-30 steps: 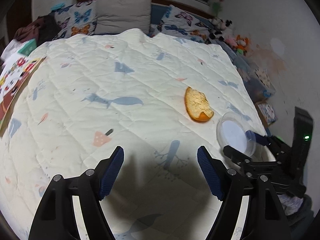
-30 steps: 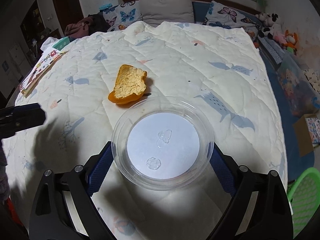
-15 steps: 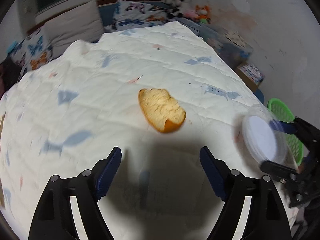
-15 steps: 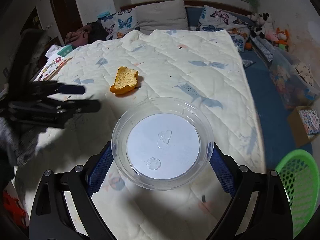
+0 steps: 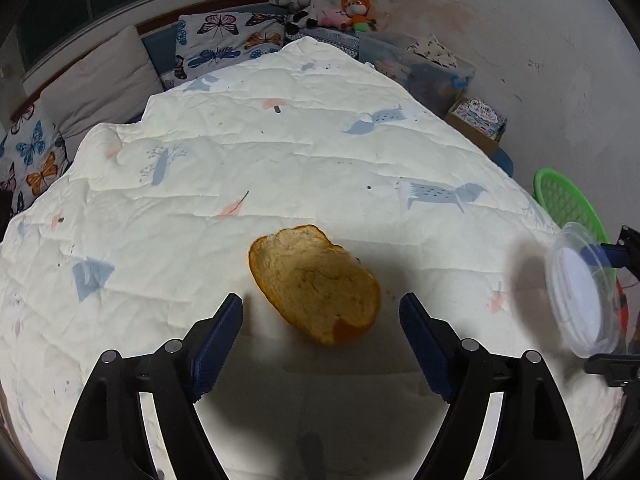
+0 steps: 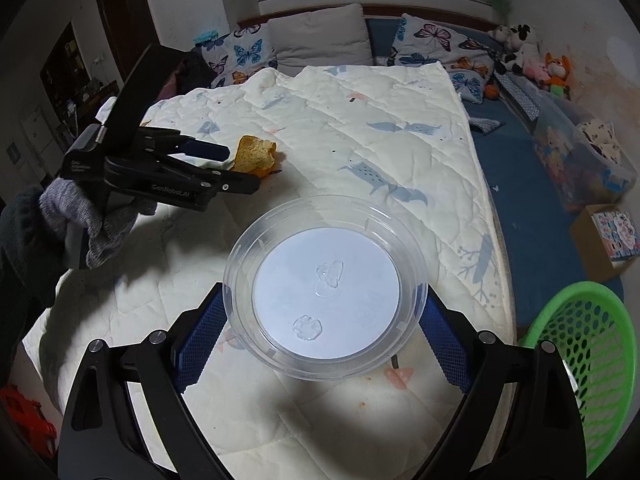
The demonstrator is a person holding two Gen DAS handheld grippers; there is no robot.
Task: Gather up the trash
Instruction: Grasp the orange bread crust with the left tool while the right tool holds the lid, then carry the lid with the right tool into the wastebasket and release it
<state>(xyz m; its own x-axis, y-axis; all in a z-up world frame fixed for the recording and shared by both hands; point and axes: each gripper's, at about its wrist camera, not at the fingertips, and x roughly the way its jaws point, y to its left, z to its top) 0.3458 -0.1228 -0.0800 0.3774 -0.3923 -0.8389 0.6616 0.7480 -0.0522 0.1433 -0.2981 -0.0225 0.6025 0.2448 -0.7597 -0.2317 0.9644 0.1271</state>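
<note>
Orange curved fruit peel [image 5: 316, 284], light and stiff: pinch its rims; left tool [image 5: 320, 320] spread, right tool [image 6: 320, 328] clamps clear round plastic lid [image 6: 326, 284].

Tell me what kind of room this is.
Most likely a bedroom, probably a child's: a bed under a white quilt, butterfly-print pillows at the headboard, and stuffed toys piled beside them.

quilt [image 5: 280, 152] cream, animal print | butterfly pillows [image 6: 248, 54] at headboard | stuffed toys [image 5: 320, 4] in corner | cardboard box [image 6: 608, 236] on floor
</note>
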